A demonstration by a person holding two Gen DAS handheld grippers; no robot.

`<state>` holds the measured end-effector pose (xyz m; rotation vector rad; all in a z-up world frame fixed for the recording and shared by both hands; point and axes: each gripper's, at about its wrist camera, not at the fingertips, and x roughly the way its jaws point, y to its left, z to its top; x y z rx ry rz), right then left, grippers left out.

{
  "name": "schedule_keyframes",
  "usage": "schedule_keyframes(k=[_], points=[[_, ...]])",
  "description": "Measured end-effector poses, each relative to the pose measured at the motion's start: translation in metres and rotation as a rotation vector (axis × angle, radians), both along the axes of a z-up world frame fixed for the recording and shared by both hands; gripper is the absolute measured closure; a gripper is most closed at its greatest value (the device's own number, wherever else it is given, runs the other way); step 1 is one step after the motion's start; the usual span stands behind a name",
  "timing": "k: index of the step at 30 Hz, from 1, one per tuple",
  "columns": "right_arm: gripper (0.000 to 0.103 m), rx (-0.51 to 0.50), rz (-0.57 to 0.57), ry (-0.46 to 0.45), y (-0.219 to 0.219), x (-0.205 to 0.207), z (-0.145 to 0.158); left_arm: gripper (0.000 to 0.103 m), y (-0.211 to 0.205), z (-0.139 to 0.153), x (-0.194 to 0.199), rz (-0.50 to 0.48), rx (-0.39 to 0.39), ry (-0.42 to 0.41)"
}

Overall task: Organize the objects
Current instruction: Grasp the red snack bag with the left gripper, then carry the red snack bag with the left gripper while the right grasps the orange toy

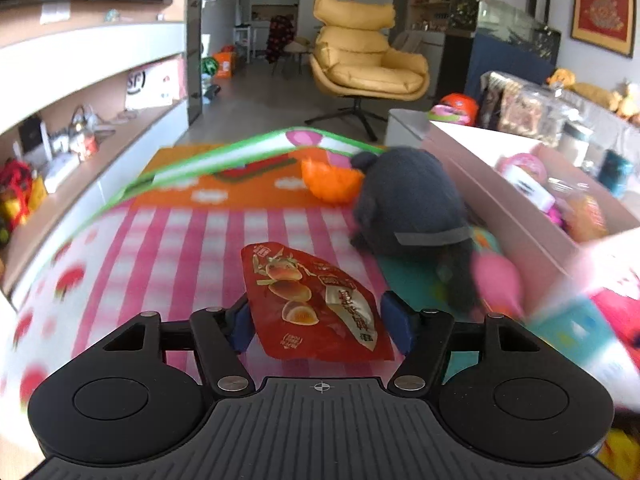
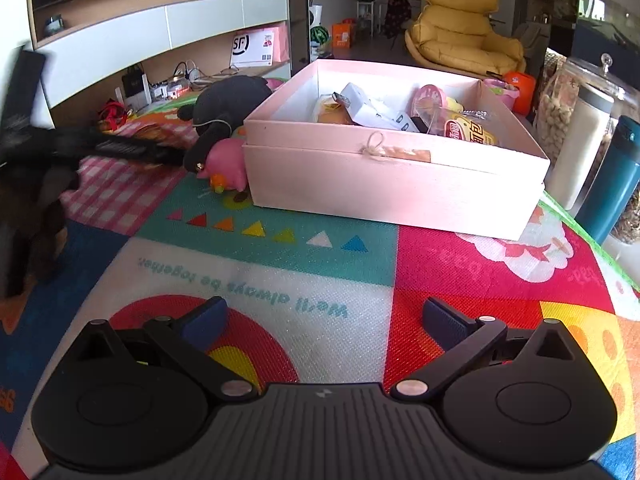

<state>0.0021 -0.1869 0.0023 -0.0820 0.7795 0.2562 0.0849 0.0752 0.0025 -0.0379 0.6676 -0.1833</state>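
A red snack packet (image 1: 316, 304) lies on the pink-checked part of the play mat (image 1: 192, 232). My left gripper (image 1: 318, 322) is open around it, one blue pad (image 1: 240, 322) close beside each edge; I cannot see either pressing. Just beyond lie a dark grey plush (image 1: 404, 204), a pink plush (image 1: 496, 284) and an orange item (image 1: 332, 184). The pink box (image 2: 392, 184) holds several packets and small items. My right gripper (image 2: 322, 312) hovers open over the mat (image 2: 280, 264) in front of the box, nothing between its fingers.
Glass jars (image 2: 576, 120) and a teal bottle (image 2: 612, 184) stand right of the box. The dark plush (image 2: 228, 104) and pink plush (image 2: 228, 164) sit by the box's left wall. A blurred black arm (image 2: 120, 148) crosses the left. A low shelf (image 1: 80, 136) borders the mat.
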Motion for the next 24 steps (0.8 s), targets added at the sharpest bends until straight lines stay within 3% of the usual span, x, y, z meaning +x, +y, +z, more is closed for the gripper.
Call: schedule_keyframes(k=[7, 8, 9, 13, 18, 21, 24], points=[[0.000, -0.023, 0.042, 0.020, 0.008, 0.007, 0.003, 0.033, 0.035, 0.000, -0.071, 0.014, -0.110, -0.011], [0.000, -0.020, 0.058, 0.028, 0.011, 0.009, 0.006, 0.041, 0.042, -0.001, -0.073, 0.028, -0.142, -0.010], [0.000, -0.017, 0.068, 0.018, 0.015, 0.011, 0.011, 0.062, 0.046, -0.002, -0.075, 0.062, -0.150, -0.016], [0.000, -0.077, 0.109, -0.142, 0.041, 0.014, 0.046, 0.065, 0.062, -0.006, -0.075, 0.095, -0.252, -0.020], [0.000, -0.110, 0.175, -0.219, 0.090, 0.055, 0.082, 0.066, 0.060, -0.007, -0.076, 0.100, -0.244, -0.030], [0.000, -0.112, 0.185, -0.169, 0.128, 0.105, 0.091, 0.066, 0.059, -0.007, -0.076, 0.099, -0.244, -0.031], [0.000, -0.049, 0.163, -0.012, 0.160, 0.169, 0.091, 0.067, 0.062, -0.008, -0.078, 0.100, -0.272, -0.029]])
